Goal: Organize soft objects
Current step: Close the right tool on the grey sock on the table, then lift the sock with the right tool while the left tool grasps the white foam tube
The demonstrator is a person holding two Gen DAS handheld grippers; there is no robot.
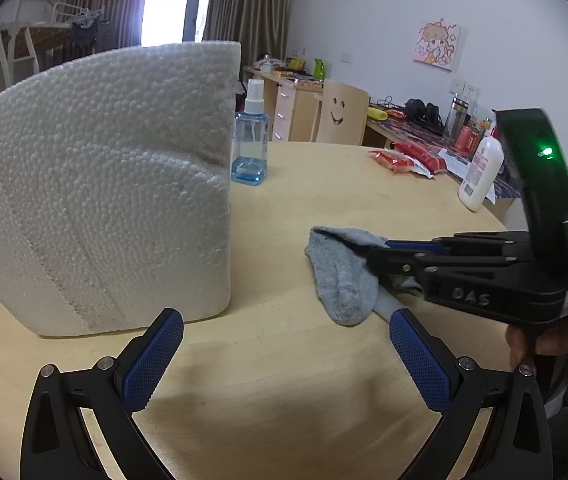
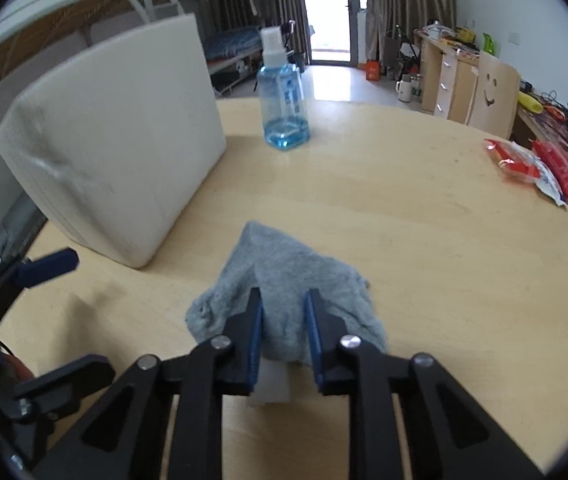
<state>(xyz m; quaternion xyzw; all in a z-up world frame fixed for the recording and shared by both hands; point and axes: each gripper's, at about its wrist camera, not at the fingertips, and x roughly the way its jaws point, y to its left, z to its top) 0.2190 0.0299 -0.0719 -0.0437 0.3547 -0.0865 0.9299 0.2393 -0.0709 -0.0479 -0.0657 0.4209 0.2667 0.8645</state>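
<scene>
My right gripper pinches the grey sock between its blue pads, the fabric bunched up in a peak between them, with a white strip of something showing under the near end (I cannot tell what it is). In the left wrist view the sock lies on the wooden table with its long axis running from the far rim by my right gripper down toward my left side, the rounded end pointing at the near edge, close to my left gripper's right finger. My left gripper hangs over the table with its fingers spread wide and nothing between them. To the left stands a white foam block, upright, its near corner just beside the sock but apart from it. Behind the block's far corner is a blue spray bottle, well apart from the sock. Red snack packets and a white lotion bottle sit near the table's far right edge. Between the sock, the spray bottle and the packets the tabletop is bare wood, and so is the stretch in front of my left gripper.
</scene>
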